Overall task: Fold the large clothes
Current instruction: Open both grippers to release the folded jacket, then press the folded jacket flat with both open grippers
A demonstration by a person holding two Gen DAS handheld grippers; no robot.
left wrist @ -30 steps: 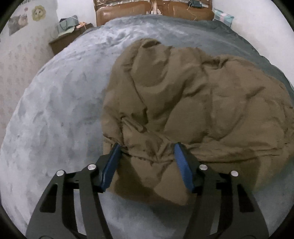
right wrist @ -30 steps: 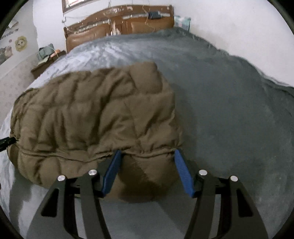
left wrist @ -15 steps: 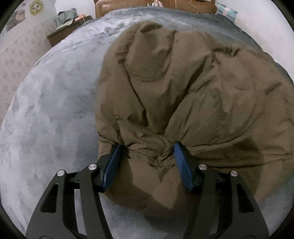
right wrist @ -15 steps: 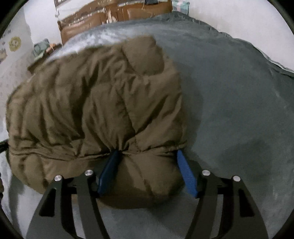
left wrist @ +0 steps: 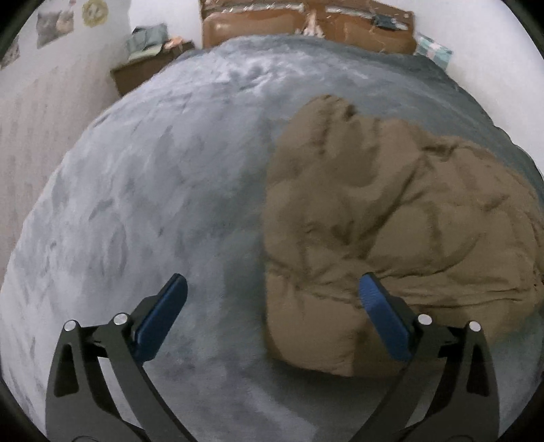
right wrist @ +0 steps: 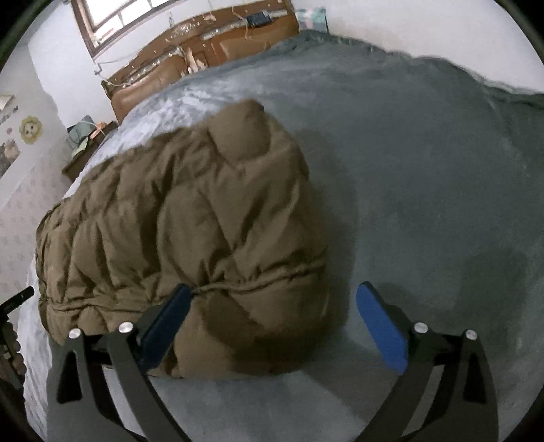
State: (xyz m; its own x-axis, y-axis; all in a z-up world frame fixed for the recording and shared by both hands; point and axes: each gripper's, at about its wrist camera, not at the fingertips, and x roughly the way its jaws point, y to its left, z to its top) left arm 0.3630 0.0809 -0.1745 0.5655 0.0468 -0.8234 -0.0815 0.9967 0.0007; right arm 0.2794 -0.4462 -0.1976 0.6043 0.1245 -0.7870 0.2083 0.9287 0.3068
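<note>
A brown padded jacket (left wrist: pixel 391 231) lies bunched on the grey bed cover (left wrist: pixel 153 204). My left gripper (left wrist: pixel 272 312) is open; the jacket's near left corner lies between its fingers, close to the right finger (left wrist: pixel 380 316), not gripped. In the right wrist view the jacket (right wrist: pixel 190 231) fills the left half. My right gripper (right wrist: pixel 275 316) is open; the jacket's near right end lies loose between its jaws, against the left finger (right wrist: pixel 170 316).
A brown headboard (left wrist: pixel 306 23) stands at the far end of the bed. A bedside table (left wrist: pixel 142 64) with clutter is at the far left by the wall. A window (right wrist: pixel 112 20) is above the headboard. The left gripper's tip (right wrist: pixel 13 299) shows at the left edge.
Both grippers have opened wider and let go of the jacket's near edge. The left gripper has shifted left, the right gripper right; the jacket has dropped onto the bed.
</note>
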